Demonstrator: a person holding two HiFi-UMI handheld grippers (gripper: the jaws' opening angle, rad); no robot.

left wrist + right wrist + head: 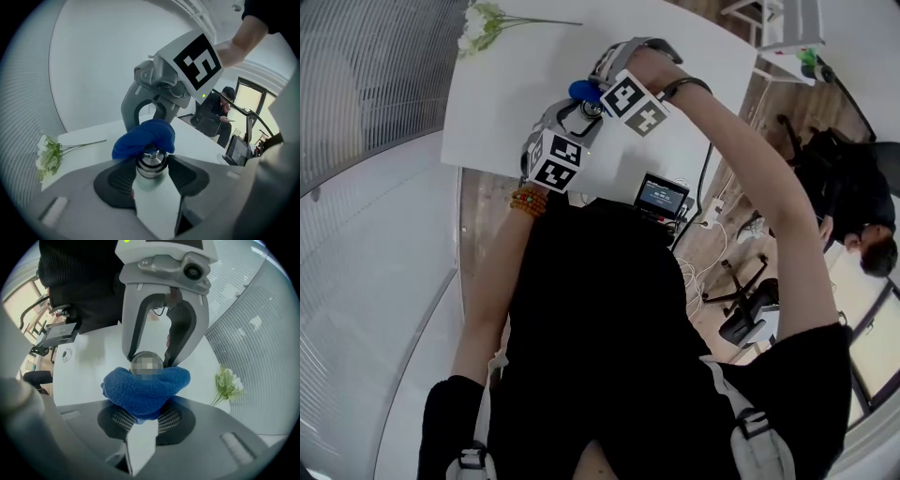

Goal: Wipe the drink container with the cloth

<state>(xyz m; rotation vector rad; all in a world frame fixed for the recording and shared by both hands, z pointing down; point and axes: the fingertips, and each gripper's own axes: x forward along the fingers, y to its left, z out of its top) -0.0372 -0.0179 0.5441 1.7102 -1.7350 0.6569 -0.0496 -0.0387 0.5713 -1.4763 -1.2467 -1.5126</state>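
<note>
On the head view, the left gripper (pixel 577 114) and right gripper (pixel 602 86) meet nose to nose over the white bench (pixel 525 84), with a bunched blue terry cloth (pixel 581 91) between them.

On the left gripper view, its fingers (pixel 123 180) pinch a pale drink container with a steel cap (pixel 150 169), held clear of the bench, with the cloth draped over the far cap end.

On the right gripper view, the fingers (pixel 123 418) clamp the cloth, which presses against the container's end.

The wipe looks to be at the cap. Next, I'd say, the cloth needs drawing along the body while the left grip holds firm.
</note>
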